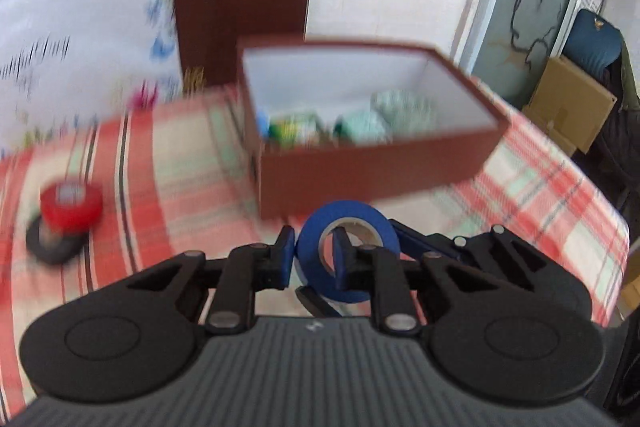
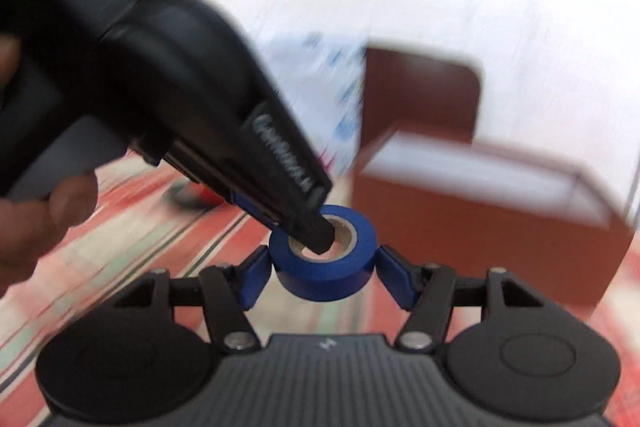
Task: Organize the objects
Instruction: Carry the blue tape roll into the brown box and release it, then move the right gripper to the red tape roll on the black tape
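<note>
Blue tape roll (image 2: 325, 269): held above the checked tablecloth (image 1: 172, 167), in front of the brown box (image 1: 372, 171). My right gripper (image 2: 323, 277) clamps its outer sides. My left gripper (image 1: 314, 259) pinches its wall, one finger (image 1: 343, 259) inside the core. Red tape roll (image 1: 71, 205): on the cloth, far left.

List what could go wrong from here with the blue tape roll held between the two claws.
1. Both the left claw and the right claw hold the blue tape roll; if they pull apart, it could twist or slip.
2. The left claw pinches only one wall of the roll, one finger through its core, so it may swing once released.
3. The brown box stands close ahead; the roll could hit its wall.
</note>
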`<state>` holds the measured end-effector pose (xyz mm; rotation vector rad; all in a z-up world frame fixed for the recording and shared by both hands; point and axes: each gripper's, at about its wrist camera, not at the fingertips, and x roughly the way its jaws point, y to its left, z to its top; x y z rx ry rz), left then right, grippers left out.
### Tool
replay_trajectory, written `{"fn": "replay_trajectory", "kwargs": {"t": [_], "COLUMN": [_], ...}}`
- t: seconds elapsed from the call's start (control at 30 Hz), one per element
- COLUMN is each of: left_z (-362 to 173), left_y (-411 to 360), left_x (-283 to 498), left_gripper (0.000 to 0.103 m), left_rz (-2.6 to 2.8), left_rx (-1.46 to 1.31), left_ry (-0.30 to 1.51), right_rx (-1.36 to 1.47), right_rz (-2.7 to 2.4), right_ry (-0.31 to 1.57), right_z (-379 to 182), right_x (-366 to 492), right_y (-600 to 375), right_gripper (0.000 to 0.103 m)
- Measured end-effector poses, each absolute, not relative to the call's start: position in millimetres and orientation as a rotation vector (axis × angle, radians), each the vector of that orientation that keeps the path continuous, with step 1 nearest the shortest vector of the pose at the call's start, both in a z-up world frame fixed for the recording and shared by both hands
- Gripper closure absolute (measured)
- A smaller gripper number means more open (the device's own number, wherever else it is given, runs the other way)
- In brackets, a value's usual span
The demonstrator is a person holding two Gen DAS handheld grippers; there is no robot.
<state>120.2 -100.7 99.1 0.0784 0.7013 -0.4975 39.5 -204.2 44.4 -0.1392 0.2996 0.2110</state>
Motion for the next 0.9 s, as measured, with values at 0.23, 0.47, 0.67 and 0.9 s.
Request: {"fn": "replay_trajectory", "kwargs": {"t": [0.23,0.47,0.67,0.9], "left_z": [110.4,85.1,98.6,95.4], "left_y": [-140.3,-148.6,-131.5,-76.6], "left_x": [195.4,214.6,193.9,139.4], "left_gripper": [0.081,0.074,0.065,0.060], "left_rz": [-0.468,-0.422,-0.431,-0.394], "left_rx": [0.049,0.069,0.057,0.060], "left_ry": [0.643,0.687,0.638,0.593], "right_rx": [-0.039,0.010,0.019,0.032], "right_rz": [0.108,0.058,0.060,0.099], "right_ry": [0.256,0.295,0.269,0.218], "right_z": [70.7,52.9,59.8,55.2], "right_x": [128.0,164.2,147.0,87.0], "right_y": [-243.8,-259.1,-256.0,-233.6], "right_gripper": [0.044,0.034,0.031,0.028]}}
